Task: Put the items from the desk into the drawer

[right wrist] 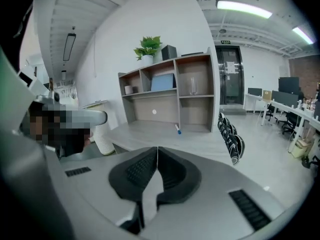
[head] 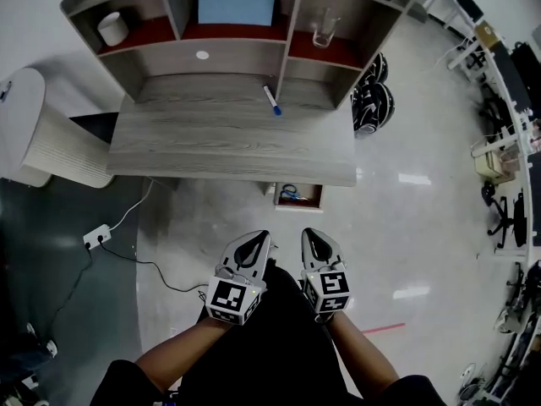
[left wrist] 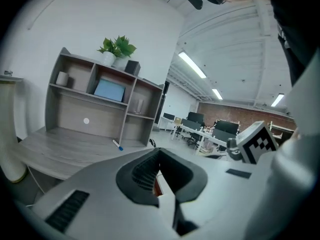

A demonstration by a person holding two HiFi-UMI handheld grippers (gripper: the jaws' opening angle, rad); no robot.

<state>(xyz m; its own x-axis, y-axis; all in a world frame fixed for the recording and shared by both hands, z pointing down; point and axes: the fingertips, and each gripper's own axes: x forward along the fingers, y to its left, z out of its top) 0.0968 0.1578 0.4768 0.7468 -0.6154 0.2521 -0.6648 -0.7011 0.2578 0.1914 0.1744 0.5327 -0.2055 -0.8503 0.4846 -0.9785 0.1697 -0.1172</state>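
1. Far L: a white ribbed unit (head: 34,134) stands beside the desk (head: 169,146). Not part of the job.
2. Desk top is nearly bare. One blue-capped marker (head: 271,100) lies toward the back, just in front of the hutch (head: 194,57). That's the item to move.
3. The hutch shelves hold a white cup-like thing (head: 112,28), a blue panel (head: 237,2) and a clear glass (head: 324,29). Can't say if they count.
4. The drawer (head: 298,205) under the desk's front edge, R of centre, stands partly open. Sth blue lies in it, too small to name.
5. Left gripper (head: 256,240) is low, close to the body and well apart from the desk. Jaws are closed tip to tip, gripping nothing.
6. Right gripper (head: 311,235) is just beside it. Same story: jaws pressed together, empty.
7. Step, I'd judge: the approach, w/ no pick made yet. Next move calls for stepping in, spreading one pair of jaws and closing across the marker's barrel. Then carry it to the drawer. The opening looks small, so it may need pulling out more.
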